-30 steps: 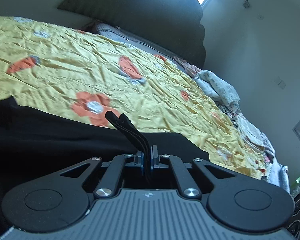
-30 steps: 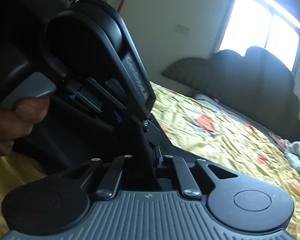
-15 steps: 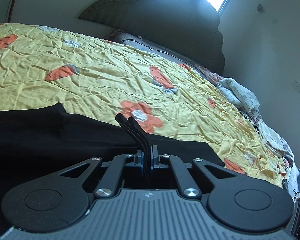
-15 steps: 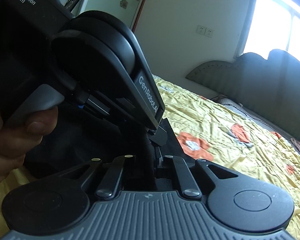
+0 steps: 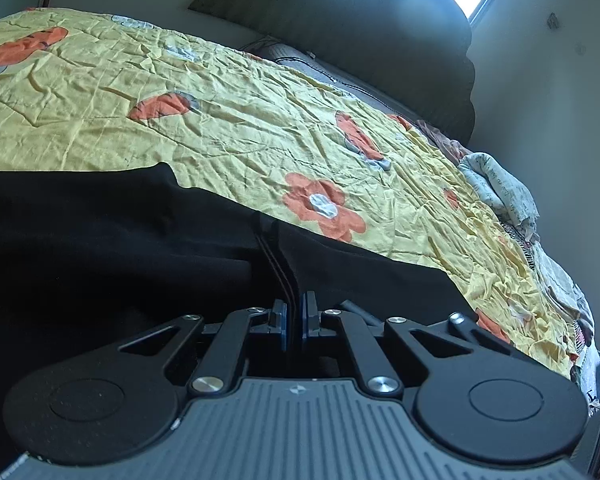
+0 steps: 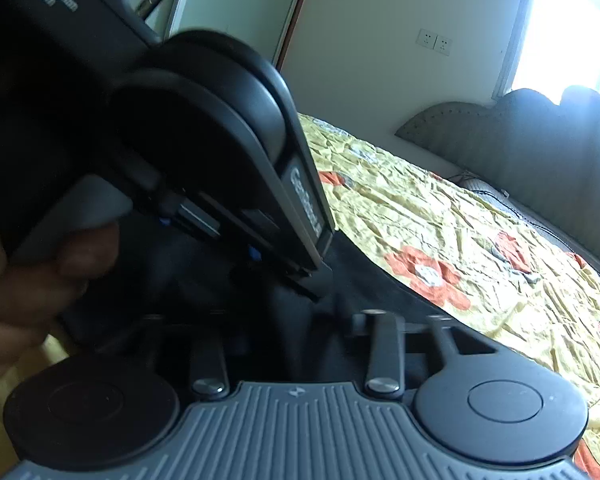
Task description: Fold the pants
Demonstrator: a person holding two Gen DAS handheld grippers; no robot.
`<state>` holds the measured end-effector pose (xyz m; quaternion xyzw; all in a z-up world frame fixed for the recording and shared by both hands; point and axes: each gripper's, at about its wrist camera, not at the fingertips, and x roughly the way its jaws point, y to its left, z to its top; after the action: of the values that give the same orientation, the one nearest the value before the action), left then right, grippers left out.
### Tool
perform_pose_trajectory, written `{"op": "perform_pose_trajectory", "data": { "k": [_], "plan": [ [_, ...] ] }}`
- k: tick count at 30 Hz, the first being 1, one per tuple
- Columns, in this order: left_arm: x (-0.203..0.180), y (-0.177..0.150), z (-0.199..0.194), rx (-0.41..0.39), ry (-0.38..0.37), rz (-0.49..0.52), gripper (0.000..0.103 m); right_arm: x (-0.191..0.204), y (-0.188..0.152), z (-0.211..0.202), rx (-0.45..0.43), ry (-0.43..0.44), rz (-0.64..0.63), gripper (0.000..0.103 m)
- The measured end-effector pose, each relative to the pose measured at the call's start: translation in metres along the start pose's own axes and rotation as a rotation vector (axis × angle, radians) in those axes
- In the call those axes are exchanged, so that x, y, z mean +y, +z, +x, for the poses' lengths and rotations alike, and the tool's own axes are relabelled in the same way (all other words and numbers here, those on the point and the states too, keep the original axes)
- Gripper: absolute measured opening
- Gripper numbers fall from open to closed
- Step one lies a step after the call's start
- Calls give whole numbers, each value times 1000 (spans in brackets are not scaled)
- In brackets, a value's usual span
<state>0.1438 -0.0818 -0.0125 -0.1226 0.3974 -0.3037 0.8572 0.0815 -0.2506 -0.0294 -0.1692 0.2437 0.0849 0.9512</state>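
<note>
Black pants point(image 5: 100, 240) lie on the yellow flowered bedspread point(image 5: 260, 120). My left gripper point(image 5: 294, 312) is shut on a stitched edge of the pants, which rises in a fold between the pads. In the right wrist view the left gripper's body point(image 6: 200, 152) and the hand holding it fill the left side. My right gripper point(image 6: 296, 320) has its linkage arms spread wide apart, with black pants cloth point(image 6: 364, 272) lying loose between them; the fingertips are hidden in dark cloth.
A dark padded headboard point(image 5: 360, 28) stands at the far end of the bed, under a bright window. Crumpled light clothes point(image 5: 496, 184) lie along the bed's right edge by the wall. A wall socket point(image 6: 434, 42) shows in the right wrist view.
Both grippers have sunk towards the bed with the cloth. The right gripper's linkage has spread from shut to open. The left one stays shut on the pants.
</note>
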Motion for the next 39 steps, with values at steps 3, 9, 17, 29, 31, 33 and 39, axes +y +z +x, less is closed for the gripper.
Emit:
{"op": "perform_pose_trajectory", "data": {
  "k": [3,9,17,29,31,33,39],
  "plan": [
    [1,0,-2,3,3,-1,5,1,1,-1,-12,16,-24,62],
    [7,0,-11,-5,29,-18,9,-7,-1,-6,13,77,-33,62],
    [13,5,-30,-63,163,59,21,-70,7,-26,-35,209,205,62],
    [31,-2,-43,-67,304,73,43,-85,-15,-16,111,118,406,61],
    [34,-3,-46,-68,313,71,46,-72,-23,-12,112,91,369,61],
    [36,-4,-51,-77,323,67,49,-69,-21,-20,98,75,348,62],
    [50,-7,-68,-102,358,29,56,-32,7,-22,27,122,281,62]
  ]
}}
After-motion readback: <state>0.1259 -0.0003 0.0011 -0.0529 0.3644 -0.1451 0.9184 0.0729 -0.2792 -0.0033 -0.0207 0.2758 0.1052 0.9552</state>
